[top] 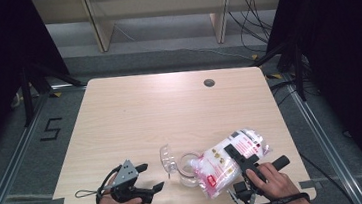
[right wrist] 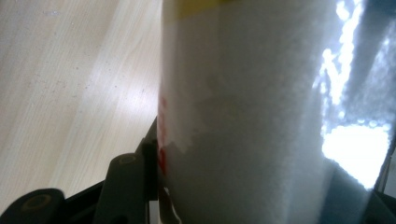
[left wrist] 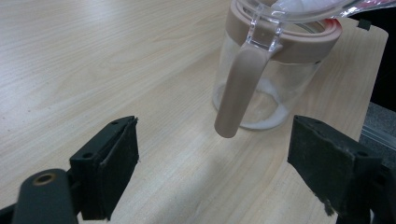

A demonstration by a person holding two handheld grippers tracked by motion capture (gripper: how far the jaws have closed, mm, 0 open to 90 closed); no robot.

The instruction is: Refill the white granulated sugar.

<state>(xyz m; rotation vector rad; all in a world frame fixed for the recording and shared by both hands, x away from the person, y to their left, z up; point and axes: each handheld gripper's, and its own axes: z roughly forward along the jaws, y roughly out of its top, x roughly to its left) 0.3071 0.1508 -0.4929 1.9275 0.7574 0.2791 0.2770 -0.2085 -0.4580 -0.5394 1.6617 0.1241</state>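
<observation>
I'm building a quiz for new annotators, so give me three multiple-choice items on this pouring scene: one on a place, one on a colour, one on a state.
1. Where does the glass jar stand on the table?
A. by the far edge
B. near the front edge, between the two grippers
C. at the far left corner

2. What colour are the jar's rim band and clasp lever?
A. green
B. blue
C. brownish pink

3. How is the left gripper?
A. open, holding nothing
B. shut on the jar
C. shut on the bag

Answers: 1 B, the high view shows the jar close to the front edge, with the left gripper to one side and the right gripper to the other. 2 C, the left gripper view shows them brownish pink. 3 A, its jaws stand wide apart over bare wood, while the right gripper clamps the bag of white grains tilted over the jar.
</observation>
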